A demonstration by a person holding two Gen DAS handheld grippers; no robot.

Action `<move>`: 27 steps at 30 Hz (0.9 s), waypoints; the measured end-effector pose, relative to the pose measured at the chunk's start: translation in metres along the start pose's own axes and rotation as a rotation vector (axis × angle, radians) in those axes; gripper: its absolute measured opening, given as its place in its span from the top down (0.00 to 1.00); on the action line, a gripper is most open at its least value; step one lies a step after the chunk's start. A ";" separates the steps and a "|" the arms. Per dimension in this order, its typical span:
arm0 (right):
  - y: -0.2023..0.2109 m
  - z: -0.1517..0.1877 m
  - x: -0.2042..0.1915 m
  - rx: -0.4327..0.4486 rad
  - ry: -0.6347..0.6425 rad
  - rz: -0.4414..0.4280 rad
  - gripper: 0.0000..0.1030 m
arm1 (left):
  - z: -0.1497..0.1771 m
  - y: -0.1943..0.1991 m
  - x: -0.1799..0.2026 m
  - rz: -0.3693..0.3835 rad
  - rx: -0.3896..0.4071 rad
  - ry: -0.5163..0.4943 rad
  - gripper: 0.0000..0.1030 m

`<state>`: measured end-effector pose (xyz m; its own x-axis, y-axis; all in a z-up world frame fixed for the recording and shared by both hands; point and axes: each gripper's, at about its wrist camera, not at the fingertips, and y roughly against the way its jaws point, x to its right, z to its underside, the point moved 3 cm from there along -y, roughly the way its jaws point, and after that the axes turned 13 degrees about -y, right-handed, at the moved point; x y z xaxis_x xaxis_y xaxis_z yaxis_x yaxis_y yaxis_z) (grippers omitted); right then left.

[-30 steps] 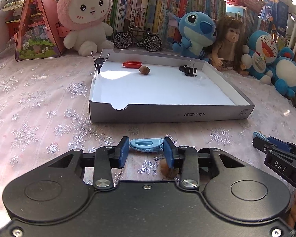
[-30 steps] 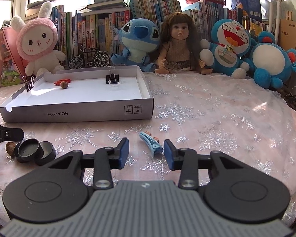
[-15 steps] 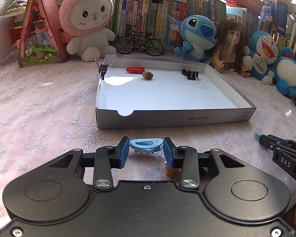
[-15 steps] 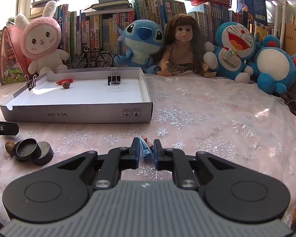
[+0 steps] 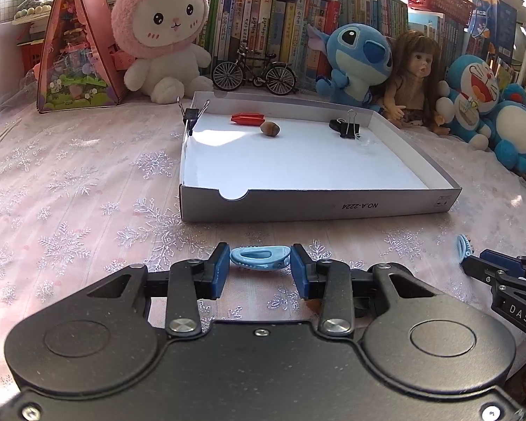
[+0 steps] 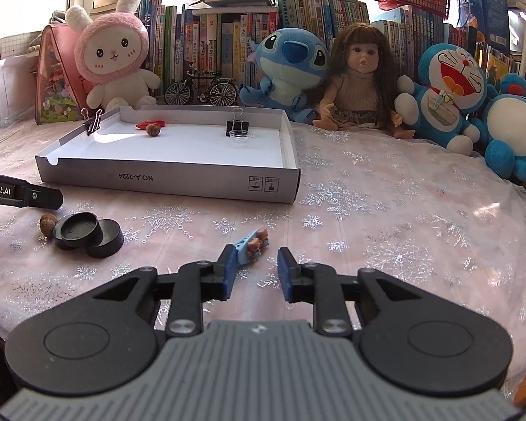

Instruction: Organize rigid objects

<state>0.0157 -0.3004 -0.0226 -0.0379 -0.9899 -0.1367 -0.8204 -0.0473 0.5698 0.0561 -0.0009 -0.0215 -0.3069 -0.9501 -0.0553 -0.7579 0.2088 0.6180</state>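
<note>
My left gripper (image 5: 259, 270) is shut on a light blue oval hair clip (image 5: 259, 259), held crosswise just above the cloth in front of the white tray (image 5: 319, 207). My right gripper (image 6: 254, 268) has its jaws opening. A blue hair clip with little bears (image 6: 252, 242) lies on the cloth at the tip of its left finger (image 6: 228, 270), and the pads do not press on it. The tray holds a red clip (image 5: 248, 118), a nut (image 5: 270, 128), a black binder clip (image 5: 347, 128) and a small clear dish (image 6: 241, 135).
Black round lids (image 6: 87, 233) and a loose nut (image 6: 47, 224) lie on the snowflake cloth left of my right gripper. Another binder clip (image 5: 191, 114) sits on the tray's left rim. Plush toys, a doll, a model bicycle and books line the back.
My right gripper closed on the bear clip, then opened; the clip now lies turned, beside the left finger. My left gripper still holds its blue clip.
</note>
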 end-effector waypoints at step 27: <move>-0.008 -0.004 -0.006 0.079 -0.195 0.114 0.30 | 0.000 -0.003 0.002 -0.020 0.005 0.002 0.65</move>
<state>0.0244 -0.2944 -0.0233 -0.2361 -0.9433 -0.2334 -0.8465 0.0818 0.5260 0.0577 -0.0035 -0.0234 -0.2905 -0.9546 -0.0659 -0.7668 0.1911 0.6128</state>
